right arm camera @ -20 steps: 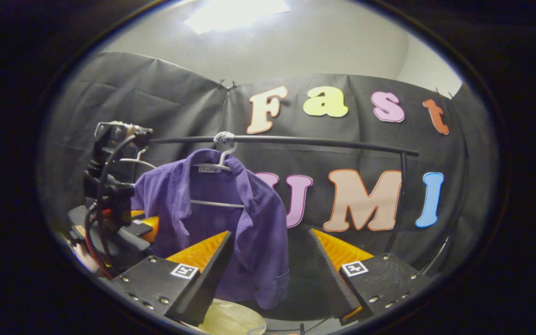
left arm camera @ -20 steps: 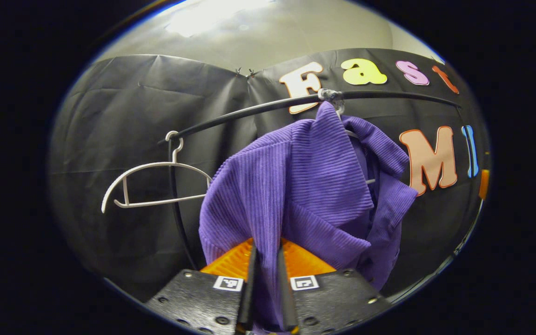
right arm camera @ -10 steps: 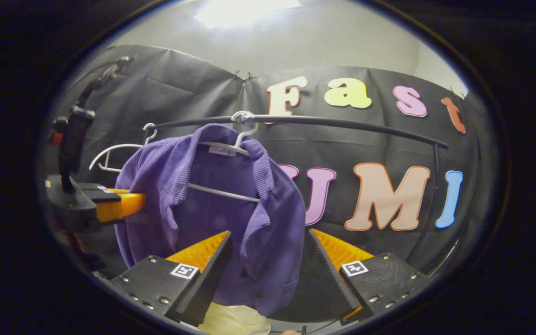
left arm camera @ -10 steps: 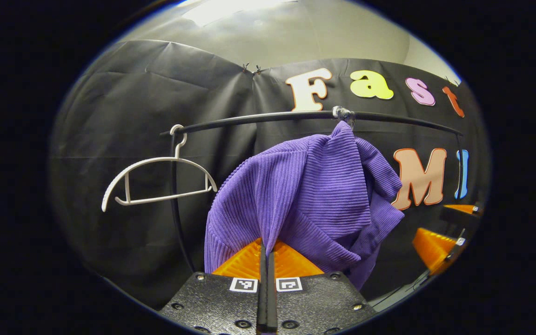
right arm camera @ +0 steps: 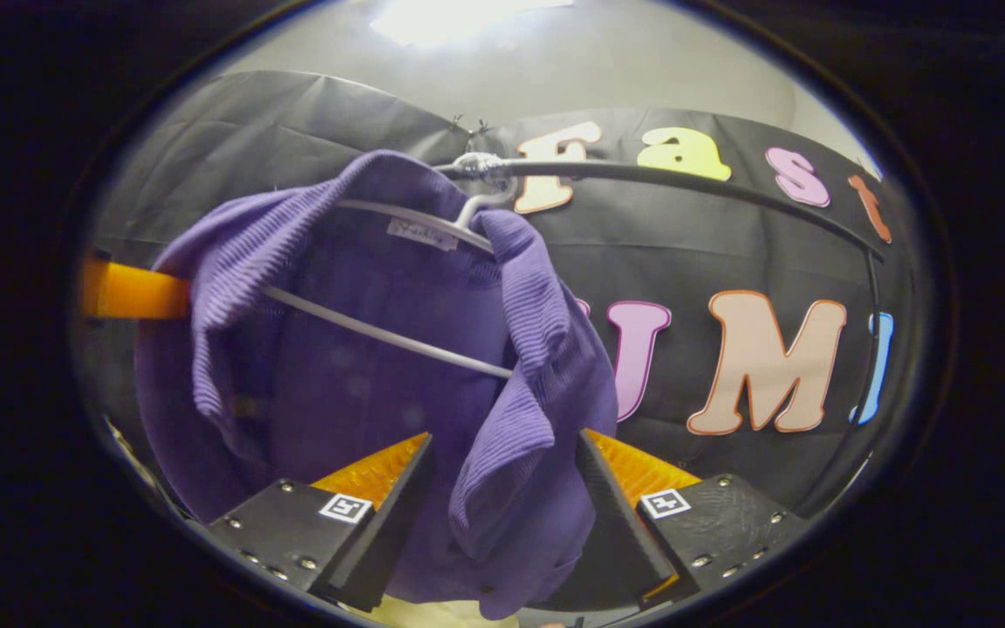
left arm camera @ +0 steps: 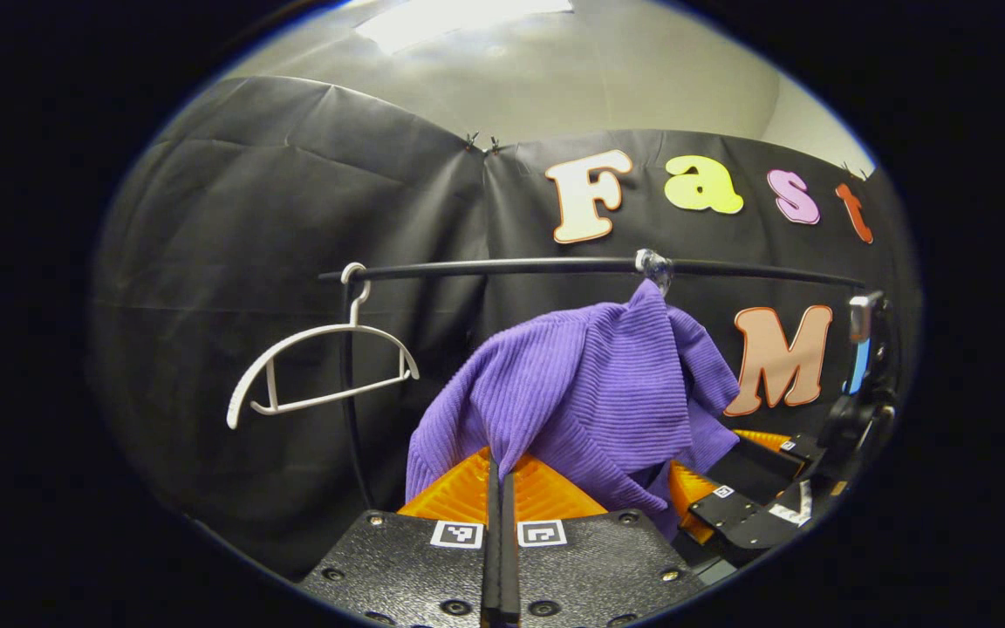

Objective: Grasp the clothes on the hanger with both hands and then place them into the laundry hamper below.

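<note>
The left gripper (left arm camera: pixel 500 488) has its fingers pressed together on a fold of the purple shirt (left arm camera: pixel 594 397), which hangs from a white hanger (right arm camera: pixel 398 336) on the black rail (left arm camera: pixel 502 267). The right gripper (right arm camera: pixel 502 488) stands spread, the shirt's front edge hanging between its fingers. The left gripper view also takes in an empty hanger (left arm camera: pixel 319 366) farther along the rail; the right gripper view shows the shirt's collar label (right arm camera: pixel 420 234).
</note>
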### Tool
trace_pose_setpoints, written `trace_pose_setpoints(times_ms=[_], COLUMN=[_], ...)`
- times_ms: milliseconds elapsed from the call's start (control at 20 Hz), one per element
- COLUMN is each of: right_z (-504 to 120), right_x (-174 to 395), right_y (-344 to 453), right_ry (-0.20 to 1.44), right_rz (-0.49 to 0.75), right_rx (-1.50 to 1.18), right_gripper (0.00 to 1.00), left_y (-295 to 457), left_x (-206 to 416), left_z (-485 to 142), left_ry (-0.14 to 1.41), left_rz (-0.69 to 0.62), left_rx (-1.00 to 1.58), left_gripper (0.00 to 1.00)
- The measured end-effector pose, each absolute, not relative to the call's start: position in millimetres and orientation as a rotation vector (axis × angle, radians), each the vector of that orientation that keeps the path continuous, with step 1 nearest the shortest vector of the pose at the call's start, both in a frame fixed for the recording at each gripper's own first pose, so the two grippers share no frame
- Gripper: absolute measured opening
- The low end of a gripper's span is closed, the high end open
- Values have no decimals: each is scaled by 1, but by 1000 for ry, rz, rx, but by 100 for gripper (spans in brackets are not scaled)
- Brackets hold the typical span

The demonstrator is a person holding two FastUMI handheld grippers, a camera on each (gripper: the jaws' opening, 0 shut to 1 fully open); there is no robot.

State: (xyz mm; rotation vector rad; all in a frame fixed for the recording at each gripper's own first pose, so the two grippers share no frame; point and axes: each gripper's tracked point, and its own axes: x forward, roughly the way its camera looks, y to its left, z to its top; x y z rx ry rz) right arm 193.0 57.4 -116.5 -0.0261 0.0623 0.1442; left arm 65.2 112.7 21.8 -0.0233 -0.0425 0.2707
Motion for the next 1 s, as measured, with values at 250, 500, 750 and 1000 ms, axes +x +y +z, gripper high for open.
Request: trace_pose_setpoints(times_ms=[250,500,750,1000], right_z=[-136,-143,-132,-96], right_x=[207,213,215,219], right_y=[55,43,10,-29], right_ry=[127,179,194,113], right_rz=[128,97,-15,-103], right_rx=[1,19,-2,-19], right_gripper=[65,37,3,2], left_y=[126,138,145,153], left_x=[57,53,51,51], left_z=[41,64,75,90], left_ry=[-72,-120,-135,-154], left_rz=[301,320,322,319], left_rx=[-27,-37,-47,-59], left_gripper=[1,0,3,1])
